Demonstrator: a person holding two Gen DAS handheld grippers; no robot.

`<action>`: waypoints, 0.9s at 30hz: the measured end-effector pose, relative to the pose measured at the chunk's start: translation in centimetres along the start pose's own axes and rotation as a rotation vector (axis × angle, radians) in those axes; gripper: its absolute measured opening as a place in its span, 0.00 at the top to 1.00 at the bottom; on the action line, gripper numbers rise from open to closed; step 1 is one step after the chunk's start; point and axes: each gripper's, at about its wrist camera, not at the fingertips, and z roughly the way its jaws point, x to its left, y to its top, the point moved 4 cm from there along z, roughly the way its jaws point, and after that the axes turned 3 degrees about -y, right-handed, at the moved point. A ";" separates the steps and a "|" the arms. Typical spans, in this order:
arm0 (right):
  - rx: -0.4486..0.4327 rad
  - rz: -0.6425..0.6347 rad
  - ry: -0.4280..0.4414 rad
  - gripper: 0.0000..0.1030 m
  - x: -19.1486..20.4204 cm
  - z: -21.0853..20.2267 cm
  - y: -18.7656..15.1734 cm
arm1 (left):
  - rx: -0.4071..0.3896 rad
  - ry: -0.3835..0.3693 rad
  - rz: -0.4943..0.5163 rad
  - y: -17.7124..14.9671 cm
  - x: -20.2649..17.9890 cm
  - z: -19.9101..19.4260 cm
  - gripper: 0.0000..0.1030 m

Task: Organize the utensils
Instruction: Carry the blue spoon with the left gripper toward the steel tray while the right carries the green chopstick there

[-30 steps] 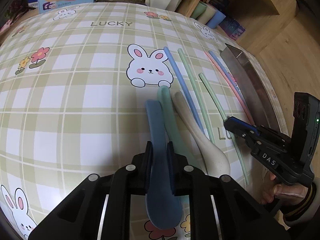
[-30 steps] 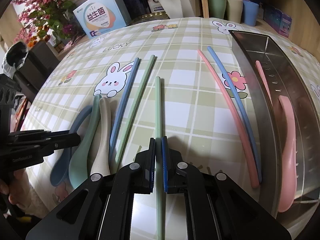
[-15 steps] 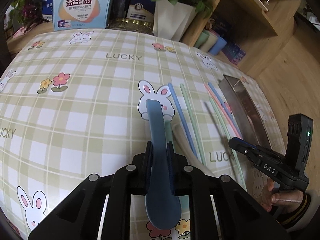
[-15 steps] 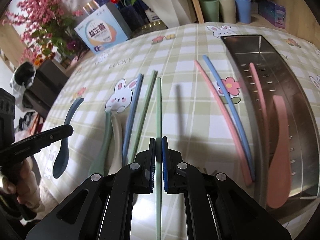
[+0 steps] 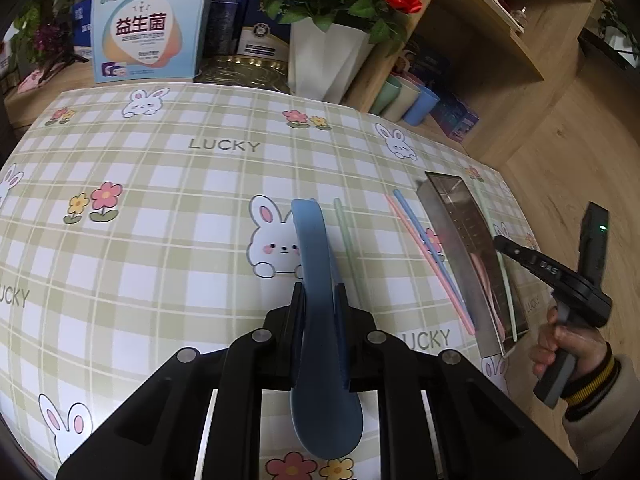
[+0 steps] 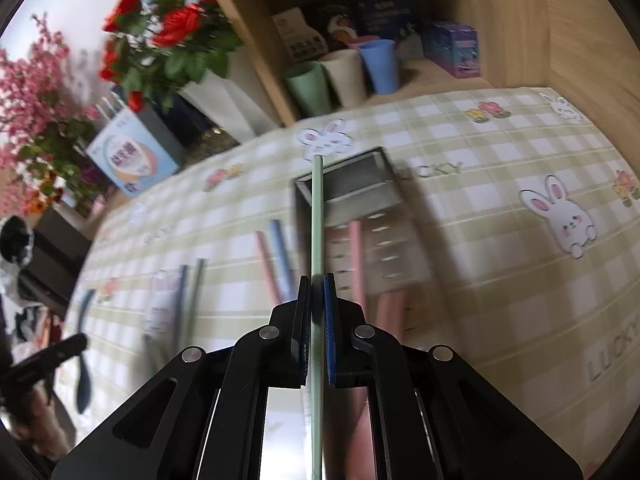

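Observation:
My left gripper (image 5: 318, 292) is shut on a blue spoon (image 5: 316, 264) and holds it above the checked tablecloth, bowl toward me. My right gripper (image 6: 318, 284) is shut on a green chopstick (image 6: 317, 216), held over the left edge of the steel tray (image 6: 360, 188); the right gripper also shows in the left wrist view (image 5: 500, 242) above the tray (image 5: 448, 216). A pink spoon (image 6: 390, 312) and a pink chopstick (image 6: 356, 248) lie in the tray. Pink (image 5: 424, 256) and blue (image 5: 412, 216) chopsticks lie left of the tray. A green chopstick (image 5: 346, 236) lies by the rabbit print.
A white vase of red roses (image 5: 324, 56), a light blue box (image 5: 148, 36) and three cups (image 5: 404, 98) stand at the table's far edge beside a wooden shelf. More chopsticks (image 6: 188, 292) lie on the cloth in the blurred right wrist view.
Both grippers have lifted their utensils off the table. The right gripper has carried the green chopstick rightward over the tray. The left gripper has raised the blue spoon away from the other spoons.

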 end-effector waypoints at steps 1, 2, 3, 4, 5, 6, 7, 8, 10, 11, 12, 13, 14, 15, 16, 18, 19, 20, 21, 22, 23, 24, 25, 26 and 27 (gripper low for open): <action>0.005 -0.002 -0.002 0.94 -0.2 0.3 0.1 | 0.004 -0.001 0.006 0.0 -0.2 0.1 0.87; 0.011 0.001 -0.003 0.94 -0.5 0.8 0.1 | 0.007 -0.001 0.009 0.0 -0.3 0.2 0.87; 0.015 0.007 -0.001 0.94 -0.6 1.0 0.1 | 0.013 0.001 0.011 0.0 -0.4 0.4 0.87; 0.020 0.016 0.002 0.94 -0.9 1.4 -0.2 | 0.018 0.003 0.010 0.0 -0.5 0.6 0.87; 0.029 0.032 0.009 0.94 -1.0 1.7 -0.3 | 0.021 0.004 0.009 0.0 -0.5 0.6 0.87; 0.038 0.044 0.012 0.94 -1.2 2.2 -0.5 | 0.025 0.007 0.006 0.1 -0.5 0.8 0.87; 0.048 0.051 0.014 0.94 -1.3 2.6 -0.6 | 0.027 0.008 0.005 0.2 -0.5 0.9 0.87; 0.056 0.052 0.012 0.94 -1.3 2.9 -0.8 | 0.028 0.009 0.004 0.2 -0.6 0.9 0.87; 0.070 0.044 0.004 0.94 -1.2 3.4 -1.1 | 0.030 0.011 0.007 0.4 -0.7 1.0 0.87; 0.079 0.036 -0.002 0.94 -1.1 3.6 -1.2 | 0.030 0.012 0.008 0.4 -0.8 1.0 0.87; 0.084 0.031 -0.008 0.94 -1.1 3.7 -1.3 | 0.032 0.012 0.009 0.5 -0.9 1.0 0.87; 0.089 0.028 -0.014 0.94 -1.0 3.8 -1.4 | 0.034 0.012 0.008 0.5 -0.9 1.1 0.87; 0.096 0.025 -0.020 0.94 -0.9 3.8 -1.4 | 0.036 0.011 0.007 0.5 -1.0 1.2 0.87; 0.104 0.022 -0.023 0.94 -0.8 3.8 -1.5 | 0.039 0.010 0.006 0.5 -1.0 1.3 0.87; 0.110 0.023 -0.029 0.93 -0.8 3.8 -1.6 | 0.042 0.007 0.004 0.6 -1.1 1.4 0.87; 0.115 0.027 -0.025 0.93 -0.8 3.8 -1.7 | 0.047 0.004 0.008 0.6 -1.5 1.6 0.87; 0.119 0.029 -0.026 0.93 -0.7 3.7 -1.8 | 0.048 0.002 0.012 0.6 -1.7 1.7 0.87; 0.119 0.030 -0.028 0.93 -0.8 3.6 -1.8 | 0.050 -0.001 0.016 0.6 -2.0 1.8 0.87; 0.117 0.031 -0.030 0.93 -0.8 3.3 -1.8 | 0.051 -0.004 0.019 0.5 -2.2 1.8 0.87; 0.112 0.033 -0.032 0.93 -0.9 3.0 -1.8 | 0.052 -0.006 0.021 0.5 -2.4 1.8 0.87; 0.105 0.033 -0.034 0.93 -0.9 2.6 -1.7 | 0.054 -0.010 0.023 0.5 -2.7 1.9 0.87; 0.097 0.031 -0.039 0.93 -0.9 2.2 -1.7 | 0.055 -0.012 0.024 0.5 -2.8 1.9 0.87; 0.085 0.024 -0.050 0.93 -0.9 1.7 -1.6 | 0.057 -0.016 0.024 0.6 -3.1 2.0 0.87; 0.071 0.013 -0.061 0.92 -0.9 1.0 -1.5 | 0.058 -0.018 0.024 0.6 -3.3 2.0 0.87; 0.060 0.002 -0.071 0.92 -0.8 0.4 -1.4 | 0.060 -0.021 0.026 0.6 -3.6 2.2 0.87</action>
